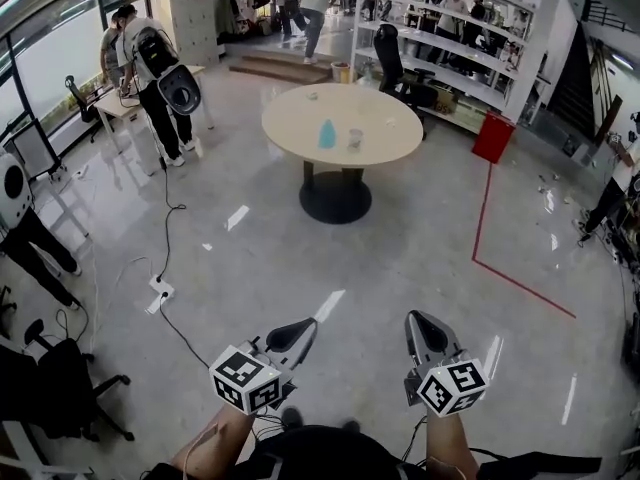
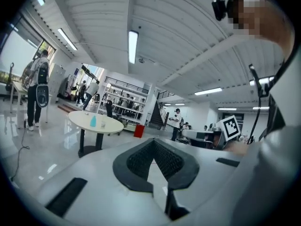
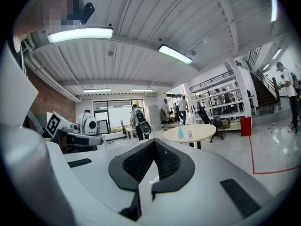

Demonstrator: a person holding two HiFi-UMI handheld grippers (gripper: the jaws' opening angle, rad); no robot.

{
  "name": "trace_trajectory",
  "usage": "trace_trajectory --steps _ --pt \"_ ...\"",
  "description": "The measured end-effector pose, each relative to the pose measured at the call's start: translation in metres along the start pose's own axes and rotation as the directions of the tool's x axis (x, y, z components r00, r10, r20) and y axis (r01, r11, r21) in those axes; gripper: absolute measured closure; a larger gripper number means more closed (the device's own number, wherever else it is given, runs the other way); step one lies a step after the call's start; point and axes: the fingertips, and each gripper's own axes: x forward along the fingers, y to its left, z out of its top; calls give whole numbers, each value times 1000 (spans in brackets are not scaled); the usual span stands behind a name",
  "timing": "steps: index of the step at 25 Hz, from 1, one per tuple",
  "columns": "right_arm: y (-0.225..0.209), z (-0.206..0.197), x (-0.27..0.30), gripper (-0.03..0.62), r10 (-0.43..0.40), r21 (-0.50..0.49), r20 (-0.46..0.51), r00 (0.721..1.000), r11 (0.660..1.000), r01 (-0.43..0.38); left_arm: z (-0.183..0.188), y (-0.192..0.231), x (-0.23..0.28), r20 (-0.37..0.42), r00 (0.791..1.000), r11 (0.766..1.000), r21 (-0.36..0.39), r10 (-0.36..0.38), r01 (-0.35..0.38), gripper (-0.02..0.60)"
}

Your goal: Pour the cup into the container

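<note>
Far ahead stands a round beige table [image 1: 300, 118] with a light-blue container [image 1: 327, 134] and a small clear cup [image 1: 355, 139] side by side on it. Both grippers are held low, close to my body and well short of the table. The left gripper [image 1: 312, 325] is shut with nothing in it, and so is the right gripper [image 1: 415, 318]. In the left gripper view the left gripper [image 2: 154, 141] points past the table [image 2: 80, 119]. In the right gripper view the right gripper [image 3: 154, 141] sits below the distant container [image 3: 180, 133] and cup [image 3: 189, 133].
A cable and power strip [image 1: 160, 293] lie on the glossy floor at the left. Red floor tape [image 1: 480, 238] and a red bin [image 1: 493, 137] are at the right. A person with a backpack [image 1: 150, 68] stands by a desk, office chairs [image 1: 70, 378] are near left, and shelves [image 1: 450, 28] stand behind the table.
</note>
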Motion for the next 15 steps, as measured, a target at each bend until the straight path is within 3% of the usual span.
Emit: trace_trajectory --steps 6,15 --pt "-5 16 -28 589 5 -30 -4 1000 1000 -5 16 -32 3 20 1000 999 34 16 -16 581" --pt "0 12 -4 589 -1 -25 -3 1000 1000 1 13 0 0 24 998 997 60 55 -56 581"
